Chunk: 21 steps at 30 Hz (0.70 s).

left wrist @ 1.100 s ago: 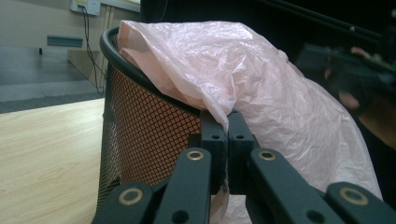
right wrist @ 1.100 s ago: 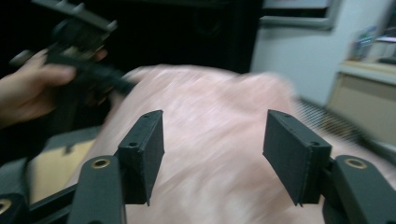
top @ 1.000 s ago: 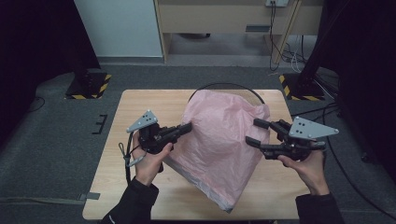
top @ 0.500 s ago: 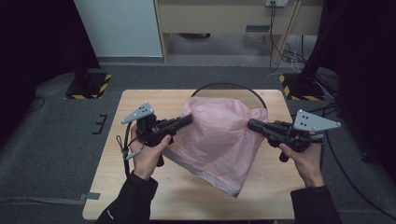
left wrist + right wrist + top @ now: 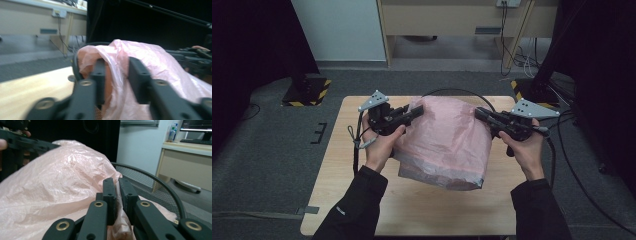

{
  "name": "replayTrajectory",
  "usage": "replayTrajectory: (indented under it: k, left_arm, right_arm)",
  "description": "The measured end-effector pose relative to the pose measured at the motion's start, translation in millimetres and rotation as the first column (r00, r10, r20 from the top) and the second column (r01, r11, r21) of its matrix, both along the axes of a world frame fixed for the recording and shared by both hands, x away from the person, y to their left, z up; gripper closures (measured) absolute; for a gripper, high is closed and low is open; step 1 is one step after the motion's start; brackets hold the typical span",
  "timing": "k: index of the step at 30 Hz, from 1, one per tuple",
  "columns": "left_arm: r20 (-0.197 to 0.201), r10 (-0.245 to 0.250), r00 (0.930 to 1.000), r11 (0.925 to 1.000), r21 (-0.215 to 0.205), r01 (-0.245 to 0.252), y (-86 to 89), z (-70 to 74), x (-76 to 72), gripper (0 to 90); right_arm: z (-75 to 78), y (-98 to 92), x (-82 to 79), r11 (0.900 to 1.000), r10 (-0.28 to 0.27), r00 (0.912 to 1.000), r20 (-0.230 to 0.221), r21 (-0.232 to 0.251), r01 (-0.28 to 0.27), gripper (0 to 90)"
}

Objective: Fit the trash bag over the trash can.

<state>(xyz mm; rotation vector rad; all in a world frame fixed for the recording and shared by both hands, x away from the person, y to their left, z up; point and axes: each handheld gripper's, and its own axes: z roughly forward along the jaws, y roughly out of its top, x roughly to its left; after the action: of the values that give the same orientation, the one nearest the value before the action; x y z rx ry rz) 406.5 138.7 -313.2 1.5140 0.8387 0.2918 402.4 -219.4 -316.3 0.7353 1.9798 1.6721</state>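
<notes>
A pink plastic bag (image 5: 444, 142) is draped over a black wire-mesh basket (image 5: 152, 182) on the wooden surface (image 5: 422, 210). The left hand-held gripper (image 5: 414, 114) pinches the bag's left edge, film between its jaws; the right hand-held gripper (image 5: 479, 114) is clenched on the bag's right edge.

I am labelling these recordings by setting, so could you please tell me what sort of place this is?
Probably an office or lab set up for recording: a small wooden table on grey carpet, a desk carrying a monitor, and black curtains.
</notes>
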Motion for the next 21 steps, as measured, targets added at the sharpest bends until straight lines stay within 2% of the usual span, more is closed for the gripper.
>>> replayTrajectory:
  k: [1,2,3,5,7,8,9,11,15,17,19,21]
  left_arm:
    - [0.004,0.003,1.0000,0.9999,-0.016,-0.003,0.7,-0.7,-1.1,54.8]
    - [0.016,0.001,0.9999,0.9995,-0.030,0.000,2.7,-1.6,-3.9,50.9]
    - [0.020,0.000,0.9998,0.9995,-0.033,0.000,4.3,-1.7,-6.1,48.7]
    - [0.040,0.009,0.9992,0.9996,-0.029,-0.008,9.5,-2.2,-14.8,43.8]
    - [0.056,0.012,0.9984,0.9994,-0.033,-0.010,16.9,-5.6,-25.7,42.2]
    - [0.059,0.016,0.9981,0.9997,-0.018,-0.014,19.9,-8.5,-29.8,40.5]
    - [0.045,0.007,0.9990,1.0000,-0.006,-0.006,22.9,-12.0,-32.6,40.0]
    - [0.015,-0.013,0.9998,0.9998,-0.017,0.013,28.4,-20.9,-36.5,39.2]
    - [-0.002,-0.041,0.9991,0.9979,-0.050,0.041,31.8,-31.7,-42.6,42.0]
    - [-0.002,-0.059,0.9983,0.9965,-0.060,0.058,31.3,-34.7,-46.3,44.9]
    - [-0.001,-0.071,0.9975,0.9953,-0.065,0.071,30.1,-36.6,-51.1,47.9]
    - [0.004,-0.076,0.9971,0.9948,-0.067,0.076,29.0,-37.4,-54.4,52.1]
  right_arm:
    - [-0.5,-0.3,0.0,1.000,-0.005,1.0000,0.002,-0.020,0.005,83.9]
    - [-1.1,-0.3,0.0,0.999,-0.011,0.9999,0.005,-0.038,0.011,83.2]
    - [-2.5,-0.2,0.0,0.997,-0.022,0.9997,0.006,-0.068,0.023,83.1]
    - [-5.0,0.4,-0.5,0.995,-0.040,0.9992,0.007,-0.091,0.040,82.7]
    - [-7.4,0.4,-1.2,0.994,-0.041,0.9991,0.007,-0.103,0.041,81.7]
    - [-8.4,0.4,-1.5,0.993,-0.041,0.9991,0.002,-0.106,0.041,80.7]
    - [-9.7,0.3,-1.5,0.993,-0.041,0.9992,-0.005,-0.115,0.040,78.1]
    - [-12.4,-1.9,-2.9,0.991,-0.041,0.9991,-0.004,-0.125,0.040,72.1]
    - [-10.3,-11.0,-9.3,0.997,-0.052,0.9986,0.013,-0.060,0.052,59.6]
    - [-5.1,-17.6,-18.3,0.999,-0.044,0.9977,0.051,-0.012,0.044,53.0]
    - [-0.9,-21.1,-29.2,0.999,0.004,0.9973,0.073,0.036,-0.007,46.0]
    - [-0.5,-20.7,-39.6,0.996,0.066,0.9954,0.069,0.062,-0.070,41.4]
